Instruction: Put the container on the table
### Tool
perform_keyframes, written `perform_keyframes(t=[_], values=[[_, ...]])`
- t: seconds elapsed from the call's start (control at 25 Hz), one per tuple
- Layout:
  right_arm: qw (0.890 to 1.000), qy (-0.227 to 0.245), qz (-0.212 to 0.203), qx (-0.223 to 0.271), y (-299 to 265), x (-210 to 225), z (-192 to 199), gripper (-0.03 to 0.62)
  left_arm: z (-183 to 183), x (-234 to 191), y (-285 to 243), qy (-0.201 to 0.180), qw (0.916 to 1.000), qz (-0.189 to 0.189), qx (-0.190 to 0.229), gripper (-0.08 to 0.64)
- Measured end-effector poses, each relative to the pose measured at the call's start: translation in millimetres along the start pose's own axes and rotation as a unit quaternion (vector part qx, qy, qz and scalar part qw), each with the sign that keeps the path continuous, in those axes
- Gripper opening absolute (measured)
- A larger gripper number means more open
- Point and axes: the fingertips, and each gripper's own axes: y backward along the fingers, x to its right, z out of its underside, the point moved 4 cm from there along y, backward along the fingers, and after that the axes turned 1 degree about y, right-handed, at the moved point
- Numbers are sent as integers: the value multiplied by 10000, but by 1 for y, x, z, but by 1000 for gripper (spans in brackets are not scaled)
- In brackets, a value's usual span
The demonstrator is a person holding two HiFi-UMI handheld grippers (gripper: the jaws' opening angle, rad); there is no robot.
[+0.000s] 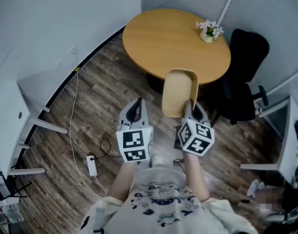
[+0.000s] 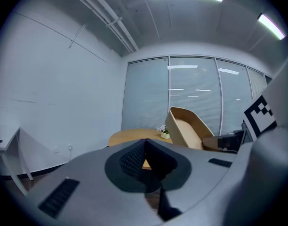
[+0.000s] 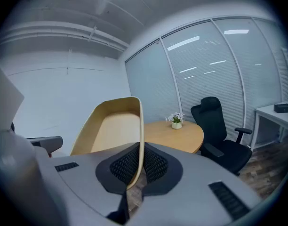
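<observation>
Your right gripper [image 1: 189, 110] has its jaws clamped on the near rim of the tan container [image 1: 179, 90]. It is held tilted in the air at frame centre, overlapping the near edge of the round bench [image 1: 158, 38]. Your left gripper [image 1: 135, 108], just left of it, has its jaws pressed together on nothing. A small potted flower [image 1: 208, 31] stands at the bench's upper right.

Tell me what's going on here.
A person is carrying a tan container toward the round wooden table. The right gripper is shut on the container's rim and holds it in the air by the table's near edge, not yet set down. The left gripper is alongside with its jaws together and nothing between them. A small potted flower stands on the far side of the table, and a black office chair is next to the table.
</observation>
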Motion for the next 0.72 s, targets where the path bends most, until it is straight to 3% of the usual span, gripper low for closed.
perform_keyframes(t=[0.72], values=[[9999,-128,-77,-82,-32,45,-3,8,9,32,-39,21,9999,-72,-106,5]])
